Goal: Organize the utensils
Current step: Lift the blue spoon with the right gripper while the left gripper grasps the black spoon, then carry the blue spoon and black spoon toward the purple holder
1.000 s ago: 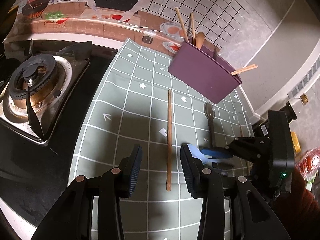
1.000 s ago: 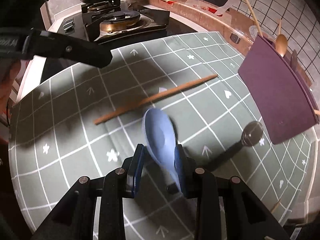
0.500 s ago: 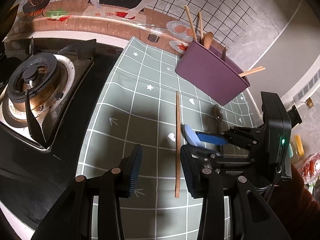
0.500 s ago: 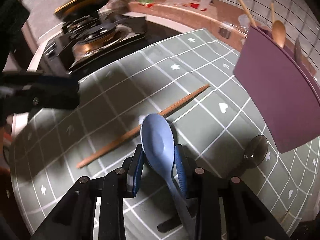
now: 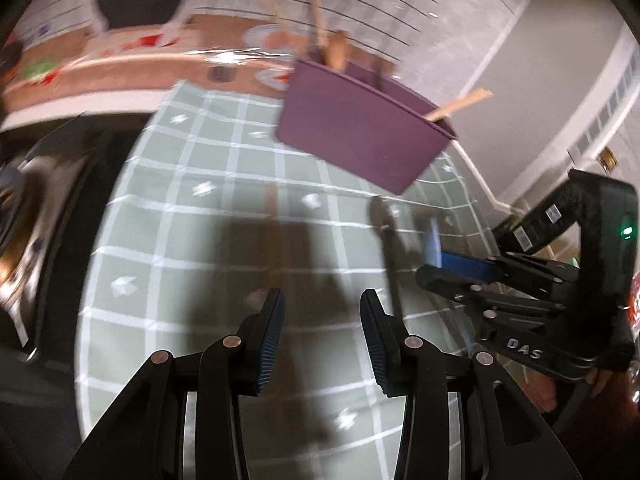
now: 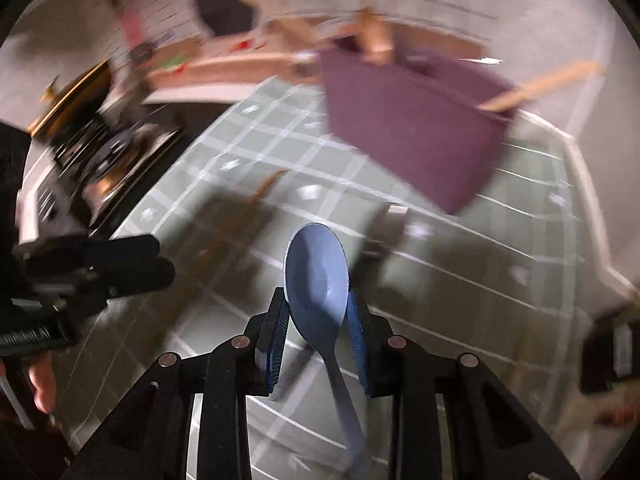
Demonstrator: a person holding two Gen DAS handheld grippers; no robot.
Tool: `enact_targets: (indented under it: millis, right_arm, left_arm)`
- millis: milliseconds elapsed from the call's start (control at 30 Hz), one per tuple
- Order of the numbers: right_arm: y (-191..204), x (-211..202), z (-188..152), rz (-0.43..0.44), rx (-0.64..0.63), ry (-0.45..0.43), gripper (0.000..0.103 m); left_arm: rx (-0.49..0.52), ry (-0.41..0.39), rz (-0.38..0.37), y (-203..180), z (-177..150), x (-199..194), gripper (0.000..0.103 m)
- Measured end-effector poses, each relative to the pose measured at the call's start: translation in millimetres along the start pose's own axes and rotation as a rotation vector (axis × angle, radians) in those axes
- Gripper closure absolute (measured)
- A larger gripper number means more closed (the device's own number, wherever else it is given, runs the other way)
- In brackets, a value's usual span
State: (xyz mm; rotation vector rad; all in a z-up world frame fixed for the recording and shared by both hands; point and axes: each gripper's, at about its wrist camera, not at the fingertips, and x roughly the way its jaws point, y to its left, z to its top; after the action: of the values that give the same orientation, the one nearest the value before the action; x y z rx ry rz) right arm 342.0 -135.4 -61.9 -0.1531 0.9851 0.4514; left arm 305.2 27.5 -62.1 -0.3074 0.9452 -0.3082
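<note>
The right gripper is clamped on a blue spoon, bowl forward and raised above the green checked mat on the table. The left gripper hangs with its jaws spread wide and nothing between them. Ahead, the purple holder stands near the mat's far edge with wooden utensils poking out. A chopstick and a dark spoon lie on the mat between the grippers and the holder, both blurred. A stove borders the mat's left edge.
</note>
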Motion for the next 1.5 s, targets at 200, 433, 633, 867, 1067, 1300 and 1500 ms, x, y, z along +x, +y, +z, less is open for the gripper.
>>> enact_targets:
  millis: [200, 433, 633, 867, 1067, 1300, 1500]
  right_arm:
    - [-47, -32, -13, -0.097, 0.200, -0.091, 0.076]
    - [-78, -58, -20, -0.133, 0.325, -0.159, 0.097]
    - [-94, -58, -26, -0.128, 0.376, -0.179, 0.097]
    - [-97, -54, -37, -0.084, 0.365, -0.142, 0.097]
    - [-83, -46, -41, -0.010, 0.265, -0.089, 0.096]
    - [-58, -28, -42, -0.004, 0.144, -0.019, 0.096]
    - [-50, -13, -35, 0.000, 0.091, 0.015, 0.089]
  left_arm:
    - [0.100, -0.003, -0.017, -45, 24, 41, 0.062]
    - [0.164, 0.028, 0.080, -75, 46, 92, 0.062]
    - [0.150, 0.048, 0.170, -82, 49, 120, 0.062]
    - [0.174, 0.026, 0.234, -90, 54, 131, 0.062]
    - [0.189, 0.029, 0.235, -94, 65, 139, 0.069]
    - [0.161, 0.025, 0.184, -67, 55, 108, 0.069]
    - [0.078, -0.006, 0.115, -32, 40, 51, 0.069]
